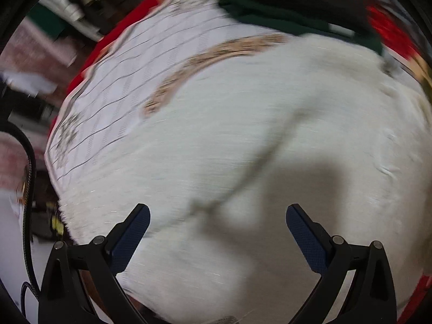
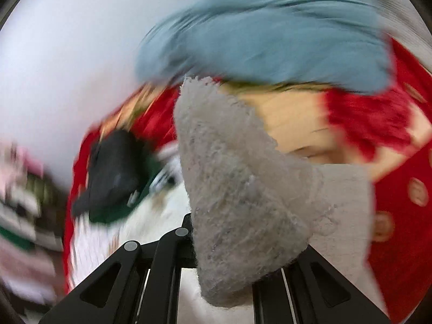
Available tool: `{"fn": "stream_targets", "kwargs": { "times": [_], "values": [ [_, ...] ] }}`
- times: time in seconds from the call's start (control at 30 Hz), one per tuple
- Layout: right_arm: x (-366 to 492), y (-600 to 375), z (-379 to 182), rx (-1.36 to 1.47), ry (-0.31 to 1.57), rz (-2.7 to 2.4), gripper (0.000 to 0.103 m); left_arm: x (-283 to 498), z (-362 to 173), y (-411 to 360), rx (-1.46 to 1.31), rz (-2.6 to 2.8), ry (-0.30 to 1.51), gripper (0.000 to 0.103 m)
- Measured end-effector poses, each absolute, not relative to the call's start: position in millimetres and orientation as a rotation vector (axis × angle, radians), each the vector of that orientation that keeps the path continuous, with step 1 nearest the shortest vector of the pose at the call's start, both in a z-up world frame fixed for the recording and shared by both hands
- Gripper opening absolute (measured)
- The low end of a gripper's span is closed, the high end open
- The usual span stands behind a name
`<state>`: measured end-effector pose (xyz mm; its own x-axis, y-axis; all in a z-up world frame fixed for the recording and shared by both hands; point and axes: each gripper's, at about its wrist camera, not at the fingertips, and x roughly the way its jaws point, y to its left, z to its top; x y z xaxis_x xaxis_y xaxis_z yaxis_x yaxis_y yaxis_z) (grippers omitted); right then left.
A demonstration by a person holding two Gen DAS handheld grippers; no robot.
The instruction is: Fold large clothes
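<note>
Over the white fleece garment (image 1: 243, 148), left tongs (image 1: 218, 218) apart; right tongs (image 2: 243, 243) clamped on its corner.

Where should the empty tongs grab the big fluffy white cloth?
Probably the raised wrinkle running across the white cloth, coming straight down from above. The cloth lies flat, so that ridge is the only bit standing up to pinch. The left tongs hang open over it; the right tongs already pinch a corner.

My left gripper (image 1: 217, 217) points steeply down, jaws spread wide toward twelve o'clock, nothing between them. My right gripper (image 2: 240, 232) is clamped tight on fluffy cloth.
</note>
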<state>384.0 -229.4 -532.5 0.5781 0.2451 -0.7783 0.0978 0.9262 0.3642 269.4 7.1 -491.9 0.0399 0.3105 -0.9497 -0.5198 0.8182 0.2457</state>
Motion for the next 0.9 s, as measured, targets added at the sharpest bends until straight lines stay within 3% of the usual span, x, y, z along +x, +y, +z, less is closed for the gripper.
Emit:
{"fn": "stream_targets", "kwargs": {
  "times": [0.17,0.23,0.3,0.37,0.4,0.6,0.8,0.87,0.9],
  "values": [
    [391.0,-60.5,-620.8,0.04,1.197,0.237,0.011,238.3,-504.2,70.0,-0.24,0.769,1.418,0.103],
    [388.2,-38.0,-653.6,0.007,1.323,0.249,0.018,222.6,-505.0,89.8,-0.264,0.797,1.424,0.103],
    [376.8,-28.2,-660.6,0.052,1.362,0.276,0.03,201.2,-503.2,112.7,-0.314,0.816,1.429,0.103],
    [362.0,-31.9,-645.2,0.107,1.347,0.332,0.06,179.8,-498.9,127.7,-0.372,0.811,1.422,0.103],
    [357.0,-38.1,-637.1,0.117,1.334,0.34,0.064,166.3,-497.3,134.9,-0.41,0.819,1.423,0.103],
    [320.1,-59.4,-587.2,0.156,1.308,0.353,0.066,91.3,-517.8,175.0,-0.84,0.853,1.409,0.103],
    [319.8,-86.1,-577.2,0.179,1.361,0.343,0.066,63.2,-577.7,215.1,-1.278,0.873,1.251,0.101],
    [321.5,-90.8,-582.1,0.186,1.389,0.341,0.066,60.9,-589.0,232.2,-1.34,0.924,1.176,0.093],
    [322.5,-91.6,-586.6,0.195,1.401,0.34,0.066,60.3,-590.6,242.4,-1.349,0.978,1.144,0.081]
  ]
}}
